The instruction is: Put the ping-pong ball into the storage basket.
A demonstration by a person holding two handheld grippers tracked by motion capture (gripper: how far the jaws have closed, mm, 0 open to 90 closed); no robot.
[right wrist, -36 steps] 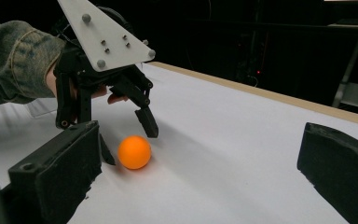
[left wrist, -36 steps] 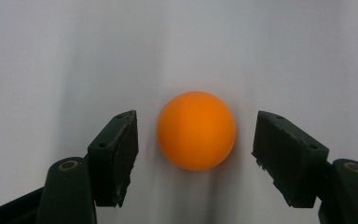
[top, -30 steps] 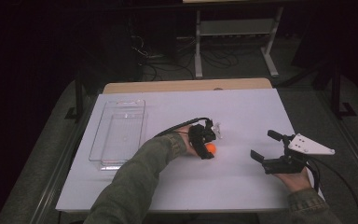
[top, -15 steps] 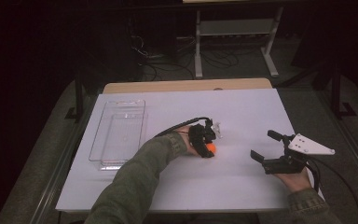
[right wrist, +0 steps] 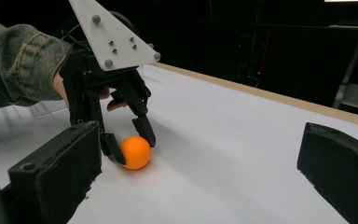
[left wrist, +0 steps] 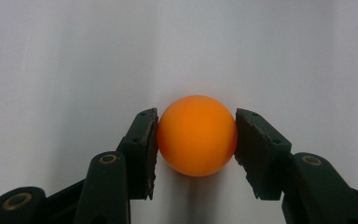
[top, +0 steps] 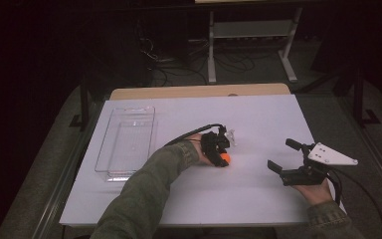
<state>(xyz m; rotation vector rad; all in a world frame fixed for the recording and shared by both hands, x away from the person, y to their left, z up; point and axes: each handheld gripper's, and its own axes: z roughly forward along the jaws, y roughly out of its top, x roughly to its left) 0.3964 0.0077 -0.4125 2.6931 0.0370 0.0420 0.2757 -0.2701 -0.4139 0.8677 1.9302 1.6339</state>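
Resting on the white surface [top: 258,199] near its middle, the orange ball [left wrist: 197,135] sits between the two jaws of the left claw [top: 222,158], and both pads [left wrist: 149,144] press against its sides, so this claw grips the ball after its jaws have just been closing on it. The ball touches the surface. The person's left sleeve [top: 144,194] reaches in from below toward it. The right claw [top: 284,160] is held well apart to the right of the ball, its jaws standing wide open with nothing between them. A clear plastic tray [top: 127,142] lies near the left edge of the surface, apart from the ball.
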